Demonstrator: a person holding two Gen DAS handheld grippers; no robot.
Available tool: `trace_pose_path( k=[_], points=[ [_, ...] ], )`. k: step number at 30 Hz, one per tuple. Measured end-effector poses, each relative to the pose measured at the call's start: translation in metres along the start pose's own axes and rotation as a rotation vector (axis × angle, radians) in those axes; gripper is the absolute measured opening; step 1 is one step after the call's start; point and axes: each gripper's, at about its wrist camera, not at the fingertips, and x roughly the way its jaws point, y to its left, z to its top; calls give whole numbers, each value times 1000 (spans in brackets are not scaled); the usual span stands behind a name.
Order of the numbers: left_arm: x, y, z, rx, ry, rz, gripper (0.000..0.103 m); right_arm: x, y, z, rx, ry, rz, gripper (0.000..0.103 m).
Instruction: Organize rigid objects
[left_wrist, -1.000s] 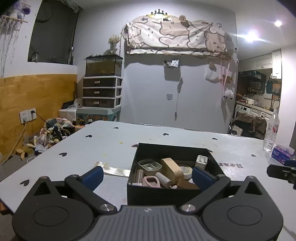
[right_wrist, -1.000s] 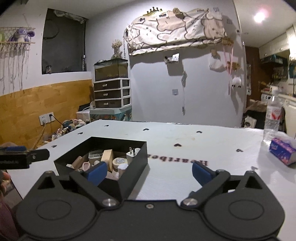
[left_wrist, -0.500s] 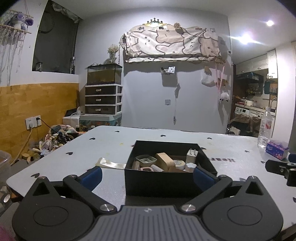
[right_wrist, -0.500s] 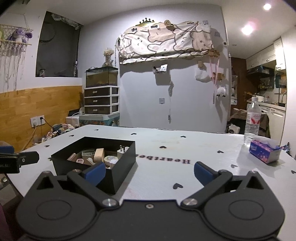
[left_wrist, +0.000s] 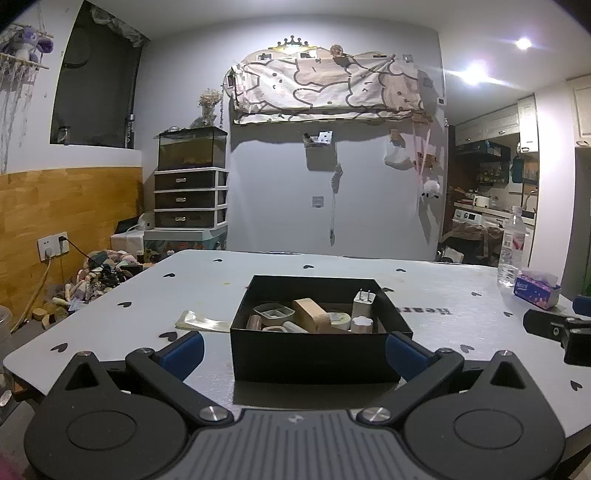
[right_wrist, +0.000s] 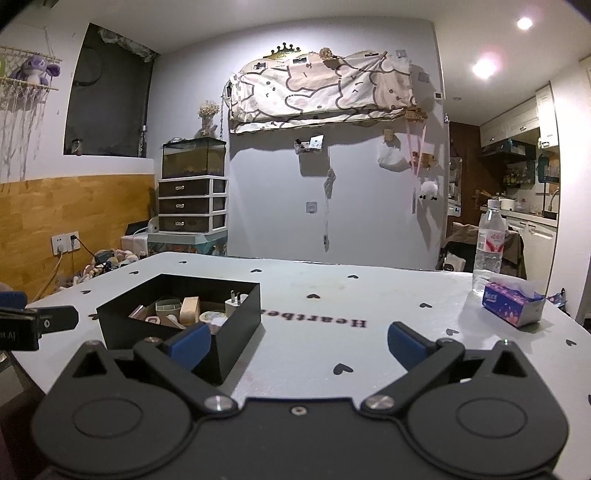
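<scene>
Fingers (left_wrist: 183, 349) on both my grippers are spread wide, holding nothing. Left gripper (left_wrist: 293, 349) faces the black box (left_wrist: 314, 354) on the desk (left_wrist: 461, 302); right gripper (right_wrist: 295, 341) sits beside it.

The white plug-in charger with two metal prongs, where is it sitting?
The white plug-in charger stands upright inside the black open box, at its right side beside a roll of tape.

Someone's lived-in apartment for sure: fish tank (left_wrist: 192, 147) on plastic drawers (left_wrist: 190, 199) at 11 o'clock, plush toy (right_wrist: 36, 70) hanging at 10, kitchen cabinets (right_wrist: 511, 123) around 2.
</scene>
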Motion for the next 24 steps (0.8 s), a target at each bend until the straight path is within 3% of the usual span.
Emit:
trace_pose_path(
  k=[24],
  points=[
    [-1, 0, 1, 3, -1, 4, 103, 2, -4, 1, 9, 4, -7, 103]
  ],
)
